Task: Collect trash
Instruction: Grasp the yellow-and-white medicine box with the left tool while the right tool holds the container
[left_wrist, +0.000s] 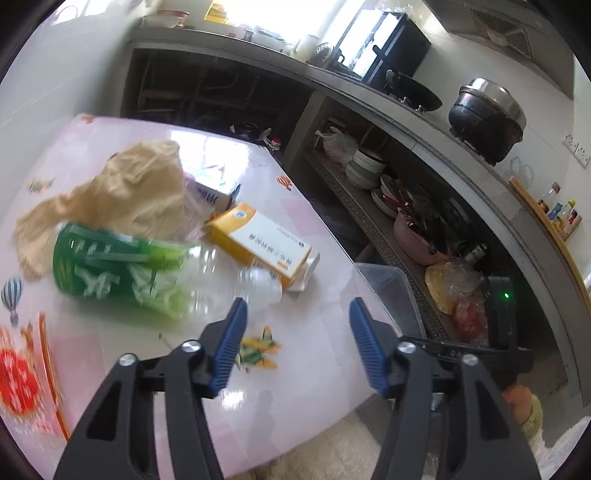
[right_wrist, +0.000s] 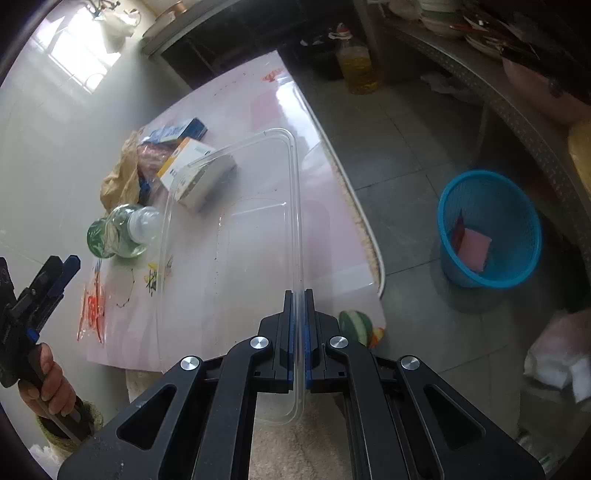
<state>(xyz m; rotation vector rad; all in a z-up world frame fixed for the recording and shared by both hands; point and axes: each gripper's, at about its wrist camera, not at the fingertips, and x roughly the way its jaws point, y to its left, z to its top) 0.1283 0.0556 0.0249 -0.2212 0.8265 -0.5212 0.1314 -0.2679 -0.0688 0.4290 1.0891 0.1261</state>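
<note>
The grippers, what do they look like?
Both the left gripper and right gripper have matte black angular linkage arms with silver round bolts and ribbed blue finger pads. A green light glows on one handle.

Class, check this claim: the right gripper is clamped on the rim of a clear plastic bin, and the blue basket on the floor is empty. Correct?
Not quite. The blue basket is not empty: the right wrist view shows pink and red pieces inside. The right gripper does clamp the clear plastic bin.
</note>
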